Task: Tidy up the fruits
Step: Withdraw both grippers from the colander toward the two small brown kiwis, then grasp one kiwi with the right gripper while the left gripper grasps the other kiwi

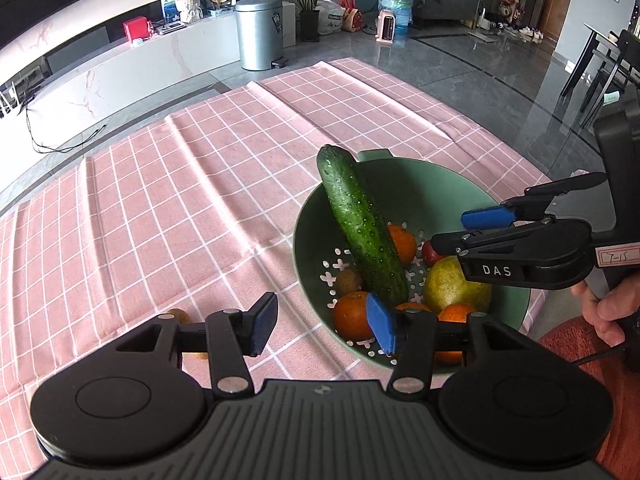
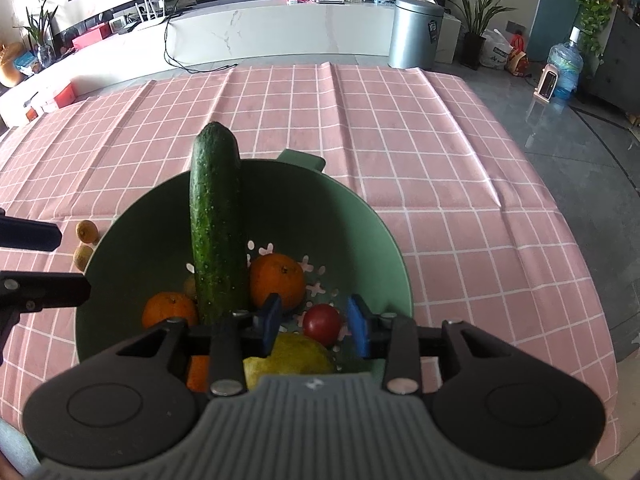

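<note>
A green colander bowl [image 1: 440, 184] [image 2: 340, 216] sits on the pink checked tablecloth. In it a cucumber [image 1: 360, 224] [image 2: 216, 224] leans on the rim, with oranges [image 1: 352, 316] [image 2: 278, 280], a yellow-green pear [image 1: 452, 286] [image 2: 296, 354], a red fruit [image 2: 322, 323] and a small brown fruit [image 1: 348, 281]. My left gripper [image 1: 322, 326] is open at the bowl's near-left rim, empty. My right gripper [image 2: 316, 326] [image 1: 468, 228] is open over the bowl, above the red fruit, empty.
Two small brown fruits [image 2: 86, 242] lie on the cloth left of the bowl; one shows by my left finger [image 1: 178, 315]. The tablecloth [image 1: 180, 208] stretches left and far. A metal bin [image 1: 260, 32] and a water jug [image 1: 395, 6] stand on the floor beyond.
</note>
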A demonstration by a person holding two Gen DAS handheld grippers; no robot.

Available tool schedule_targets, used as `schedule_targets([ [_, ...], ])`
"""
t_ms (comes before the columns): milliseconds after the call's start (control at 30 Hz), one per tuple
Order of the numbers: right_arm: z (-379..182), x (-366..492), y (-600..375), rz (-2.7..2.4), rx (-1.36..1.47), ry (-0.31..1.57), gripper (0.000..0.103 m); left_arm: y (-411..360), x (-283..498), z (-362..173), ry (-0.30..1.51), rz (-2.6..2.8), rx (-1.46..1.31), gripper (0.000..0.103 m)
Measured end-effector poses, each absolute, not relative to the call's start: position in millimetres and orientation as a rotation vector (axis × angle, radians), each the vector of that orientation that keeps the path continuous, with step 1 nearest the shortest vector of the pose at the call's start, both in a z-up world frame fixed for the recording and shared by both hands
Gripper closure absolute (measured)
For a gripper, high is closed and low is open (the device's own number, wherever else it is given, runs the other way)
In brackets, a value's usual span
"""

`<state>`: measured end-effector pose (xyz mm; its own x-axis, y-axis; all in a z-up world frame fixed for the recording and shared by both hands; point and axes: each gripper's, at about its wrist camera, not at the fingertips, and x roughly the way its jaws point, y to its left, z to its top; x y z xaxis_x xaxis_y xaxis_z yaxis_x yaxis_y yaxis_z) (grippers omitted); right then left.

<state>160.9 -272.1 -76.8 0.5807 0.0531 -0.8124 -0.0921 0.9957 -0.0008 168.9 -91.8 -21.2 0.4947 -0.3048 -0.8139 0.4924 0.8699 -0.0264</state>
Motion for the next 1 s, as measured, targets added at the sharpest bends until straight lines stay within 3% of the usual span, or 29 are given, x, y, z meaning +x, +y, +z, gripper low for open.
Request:
schedule_targets([
  [233, -49.9, 140.8, -271.8, 0.086, 0.030, 0.879, 0.059, -62.3, 156.2, -8.3, 0.886, -0.460, 0.186, 0.041],
  [567, -29.5, 91.6, -245.6, 0.123, 0.217, 0.765, 0.056, -7.8, 136.4, -3.5, 0.814, -0.411, 0.131, 0.040],
  [1000, -44.2, 59.4, -133.3, 0.230, 0.068, 0.689, 0.058, 40.4, 127.6, -36.8, 0.808, -0.357, 0.137, 0.040],
])
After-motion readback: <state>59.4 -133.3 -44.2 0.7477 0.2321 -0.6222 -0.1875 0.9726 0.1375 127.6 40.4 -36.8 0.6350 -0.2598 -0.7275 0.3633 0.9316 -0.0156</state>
